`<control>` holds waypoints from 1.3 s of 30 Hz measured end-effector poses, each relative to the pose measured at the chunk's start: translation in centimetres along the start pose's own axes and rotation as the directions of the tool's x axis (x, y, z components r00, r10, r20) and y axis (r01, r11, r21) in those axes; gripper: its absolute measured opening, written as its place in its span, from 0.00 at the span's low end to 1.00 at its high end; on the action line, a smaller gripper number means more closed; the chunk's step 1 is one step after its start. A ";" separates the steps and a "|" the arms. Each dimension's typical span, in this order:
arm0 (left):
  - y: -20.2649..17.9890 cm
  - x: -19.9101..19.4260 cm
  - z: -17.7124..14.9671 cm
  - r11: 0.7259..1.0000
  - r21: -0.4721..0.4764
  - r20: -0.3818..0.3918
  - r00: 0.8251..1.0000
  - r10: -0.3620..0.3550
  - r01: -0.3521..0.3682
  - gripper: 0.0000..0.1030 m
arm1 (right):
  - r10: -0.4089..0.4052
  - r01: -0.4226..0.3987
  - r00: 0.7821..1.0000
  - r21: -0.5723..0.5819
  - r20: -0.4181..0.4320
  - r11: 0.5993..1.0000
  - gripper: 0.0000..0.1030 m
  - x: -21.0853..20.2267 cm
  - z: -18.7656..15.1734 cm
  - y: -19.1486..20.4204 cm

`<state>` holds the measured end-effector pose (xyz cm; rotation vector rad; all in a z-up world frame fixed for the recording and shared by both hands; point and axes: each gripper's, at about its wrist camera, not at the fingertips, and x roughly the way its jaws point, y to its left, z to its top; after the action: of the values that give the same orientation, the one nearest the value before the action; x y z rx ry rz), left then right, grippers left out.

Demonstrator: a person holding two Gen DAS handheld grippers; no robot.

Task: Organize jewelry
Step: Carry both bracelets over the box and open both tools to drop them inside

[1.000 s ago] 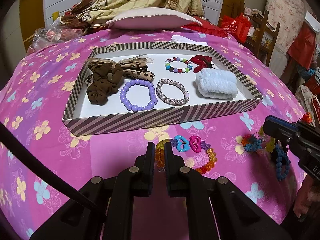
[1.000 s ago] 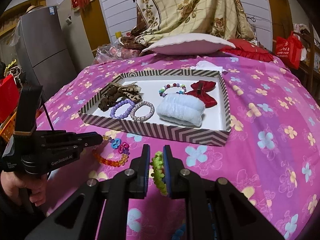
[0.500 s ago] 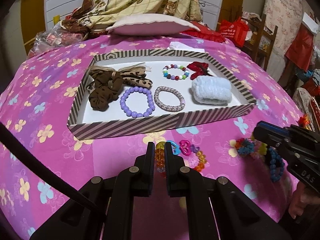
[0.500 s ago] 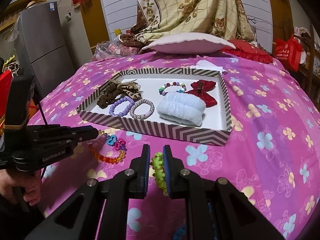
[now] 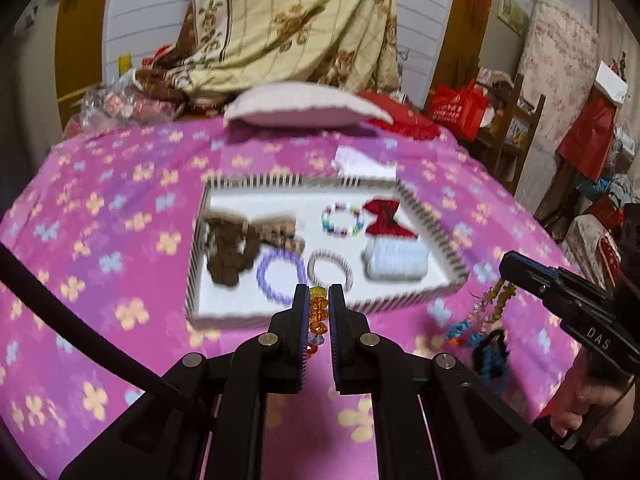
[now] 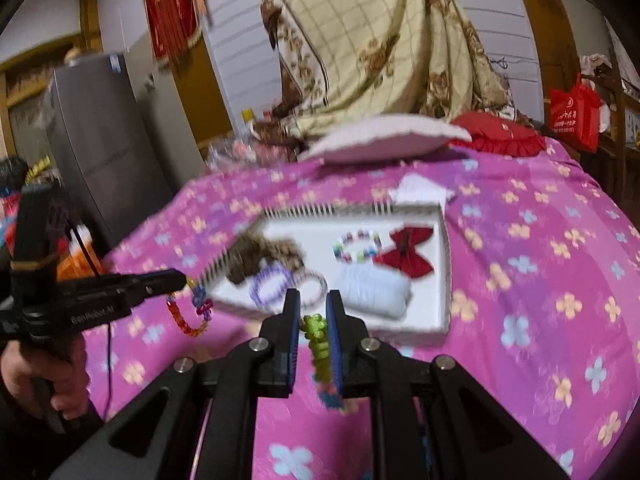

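My left gripper (image 5: 319, 294) is shut on an orange bead bracelet (image 5: 317, 314) and holds it in the air in front of the striped tray (image 5: 404, 305). In the right wrist view the left gripper (image 6: 178, 278) shows at the left with that bracelet (image 6: 190, 322) hanging below it. My right gripper (image 6: 313, 300) is shut on a green bead bracelet (image 6: 318, 340); in the left wrist view the right gripper (image 5: 505, 265) has this bracelet (image 5: 492, 312) dangling. The tray holds a purple bracelet (image 5: 280, 276), a silver bracelet (image 5: 331, 268), a multicolour bracelet (image 5: 343, 220), brown scrunchies (image 5: 230, 252), a red bow (image 5: 386, 220) and a blue scrunchie (image 5: 396, 260).
The tray lies on a pink flowered bedspread (image 5: 100, 248). A blue bracelet (image 5: 490, 354) lies on the spread at the right. A pillow (image 5: 304, 106) and a draped blanket (image 5: 296, 20) are behind the tray. A grey cabinet (image 6: 104, 140) stands at the left of the bed.
Both grippers have risen from the bedspread, each lifting its bracelet into the air. The tray now looks farther and lower, and the view is blurred by motion.
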<state>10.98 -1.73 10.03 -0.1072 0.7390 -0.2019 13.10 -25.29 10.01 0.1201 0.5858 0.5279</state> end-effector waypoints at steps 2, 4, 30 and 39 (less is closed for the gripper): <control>-0.1 -0.3 1.0 1.000 0.006 0.022 1.000 0.003 -0.003 0.17 | 0.017 -0.017 0.999 0.007 0.032 1.000 0.13 -0.3 1.8 -0.1; 0.1 -0.2 2.4 1.000 0.004 0.039 0.999 0.003 -0.004 0.17 | 0.028 -0.028 0.998 0.014 0.054 0.999 0.13 -0.2 3.4 -0.2; 10.4 20.7 10.0 0.970 -0.118 -0.171 0.967 0.190 -0.212 0.17 | 0.141 -0.118 0.985 0.220 -0.095 0.968 0.13 21.1 7.2 -2.1; 11.1 21.2 9.1 0.969 -0.123 -0.174 0.966 0.190 -0.213 0.18 | 0.053 0.011 0.972 0.267 -0.228 0.964 0.13 24.2 4.5 -4.5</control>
<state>34.01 4.63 0.96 -0.1503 0.9200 0.0373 34.67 -16.70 0.57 0.3238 0.8863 0.4848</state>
